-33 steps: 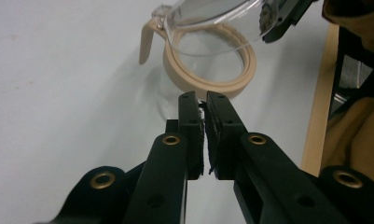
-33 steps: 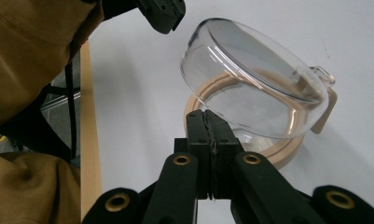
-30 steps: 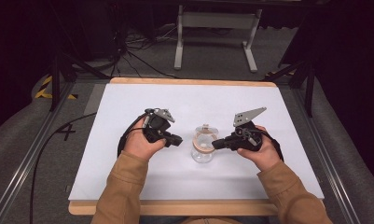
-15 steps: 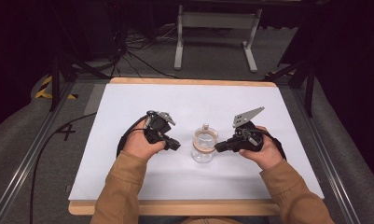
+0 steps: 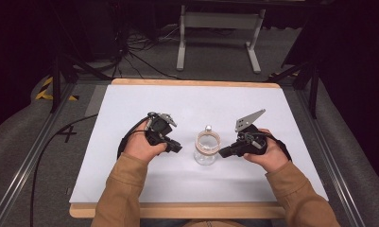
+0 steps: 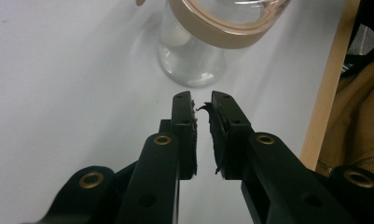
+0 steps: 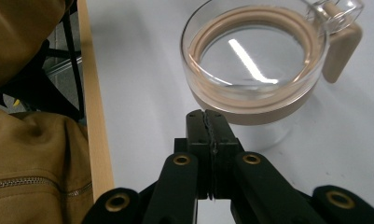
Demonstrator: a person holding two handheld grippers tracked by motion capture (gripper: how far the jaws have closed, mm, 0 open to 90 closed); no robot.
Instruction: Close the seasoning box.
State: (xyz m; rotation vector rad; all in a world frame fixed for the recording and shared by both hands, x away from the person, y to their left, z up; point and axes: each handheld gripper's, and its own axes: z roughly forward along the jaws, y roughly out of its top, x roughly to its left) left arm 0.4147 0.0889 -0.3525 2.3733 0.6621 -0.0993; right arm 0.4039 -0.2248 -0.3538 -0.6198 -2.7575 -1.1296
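Left gripper (image 6: 201, 100) jaws have just been opening, nothing between; right gripper (image 7: 207, 116) clenched empty. Glass jar (image 5: 207, 149) sits between them, just ahead: rigid, slippery, breakable. Best grip looks like the tan lid band (image 7: 250, 112).

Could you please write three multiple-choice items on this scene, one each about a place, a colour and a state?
1. Where does the glass jar stand?
A. between the two tongs
B. at the table's far edge
C. on the floor

2. What colour is the jar's lid ring?
A. blue
B. tan
C. black

3. How do the right tongs stand?
A. wide open
B. shut on the jar
C. shut, holding nothing

Answers: 1 A, the left tongs and the right tongs flank it; 2 B, the rim is tan; 3 C, the jaws meet short of the jar.
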